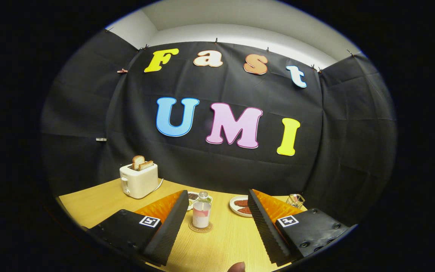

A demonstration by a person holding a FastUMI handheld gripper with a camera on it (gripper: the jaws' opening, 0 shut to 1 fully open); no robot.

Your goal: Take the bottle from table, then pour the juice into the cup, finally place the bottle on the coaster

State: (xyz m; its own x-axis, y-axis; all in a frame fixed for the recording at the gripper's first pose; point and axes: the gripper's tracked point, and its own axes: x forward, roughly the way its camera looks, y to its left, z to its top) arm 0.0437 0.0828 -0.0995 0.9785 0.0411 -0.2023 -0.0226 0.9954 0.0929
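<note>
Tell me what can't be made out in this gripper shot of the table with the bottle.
- Small dish behind the bottle: partly hidden by one finger of the open gripper; contents too small to identify.
- Plate: one side covered by the other finger.
- Wire holder: contents too small.
- Coaster under the bottle: mostly covered by it.
- Rounded brown object at the table's near edge: cut off.

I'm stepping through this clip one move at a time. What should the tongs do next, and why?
Probably back away: the bottle already stands upright on the coaster, just ahead of the open tongs, which touch nothing.
</note>
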